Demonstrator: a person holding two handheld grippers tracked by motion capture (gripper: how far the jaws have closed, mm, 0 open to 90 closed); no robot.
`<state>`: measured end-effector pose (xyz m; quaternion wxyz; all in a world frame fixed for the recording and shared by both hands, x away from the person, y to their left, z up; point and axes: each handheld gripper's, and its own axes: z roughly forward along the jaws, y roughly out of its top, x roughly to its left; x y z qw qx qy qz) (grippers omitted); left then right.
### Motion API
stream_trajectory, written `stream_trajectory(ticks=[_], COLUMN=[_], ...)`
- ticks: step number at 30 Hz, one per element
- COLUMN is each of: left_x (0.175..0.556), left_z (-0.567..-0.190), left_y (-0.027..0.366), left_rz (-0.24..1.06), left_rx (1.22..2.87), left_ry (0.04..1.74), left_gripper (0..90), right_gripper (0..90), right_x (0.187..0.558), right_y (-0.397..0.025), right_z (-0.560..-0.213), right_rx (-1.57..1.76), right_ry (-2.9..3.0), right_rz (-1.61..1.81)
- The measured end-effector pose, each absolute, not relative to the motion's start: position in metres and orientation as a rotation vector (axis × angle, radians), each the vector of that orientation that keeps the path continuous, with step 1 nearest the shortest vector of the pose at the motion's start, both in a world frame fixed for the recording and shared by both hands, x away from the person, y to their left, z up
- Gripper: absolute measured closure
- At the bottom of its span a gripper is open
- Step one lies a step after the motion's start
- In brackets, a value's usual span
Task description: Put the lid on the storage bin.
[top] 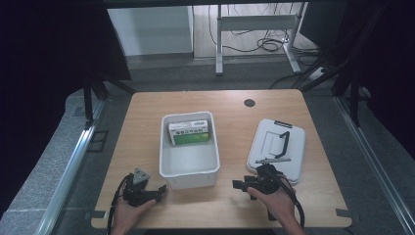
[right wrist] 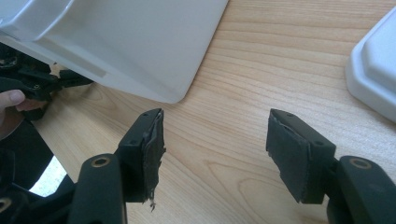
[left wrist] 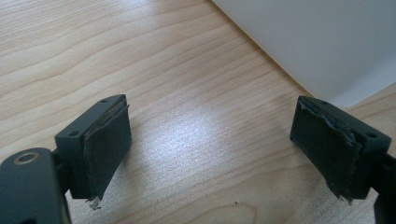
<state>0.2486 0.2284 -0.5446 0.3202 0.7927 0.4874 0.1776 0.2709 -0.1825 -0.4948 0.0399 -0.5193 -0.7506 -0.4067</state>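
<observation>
Wooden bench [top: 147, 112] carrying, from largest to smallest, the working pieces. The white tub [top: 189, 169], an open rectangular plastic bin, stands at the bench's middle and serves as landmark. Its walls look thin, smooth and slightly flexible, and it is probably light, so it would likely slide under a sideways push; the rolled rim is the firmest place to pinch, one wall taken between the fingers. To the right of the tub, apart from it, lies the white lid [top: 277, 147], flat, with a dark handle [top: 281, 145] on its upper face. The lid is judged stiff, light and slippery on its broad faces; the handle, or else an overhanging edge, offers the surest purchase. Inside the tub, leaning against its far wall, a green-and-white box [top: 190, 133], presumably light cardboard that would dent under a hard squeeze. Just in front of the tub's near left corner, the left gripper [top: 155, 191]: fingers spread wide over bare wood, holding nothing. In front of the tub to its right, at the lid's near edge, the right gripper [top: 241, 184]: fingers likewise wide apart and empty.
</observation>
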Motion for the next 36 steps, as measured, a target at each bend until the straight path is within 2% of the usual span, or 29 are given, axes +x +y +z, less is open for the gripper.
stream_trajectory(ticks=[12, 36], left_x=[0.248, 0.248], left_z=[-0.545, -0.545], left_y=[0.229, 0.229], left_rz=[0.465, 0.465], left_rx=[2.084, 2.084], left_ry=[1.276, 1.276], left_gripper=[12.8, 12.6], right_gripper=[37.3, 37.3], right_x=[0.278, 0.282], right_y=[-0.195, -0.203], right_z=[-0.479, -0.470], right_rx=[-1.616, -1.622], right_ry=[-2.309, -2.275], right_rz=[-1.310, -1.362])
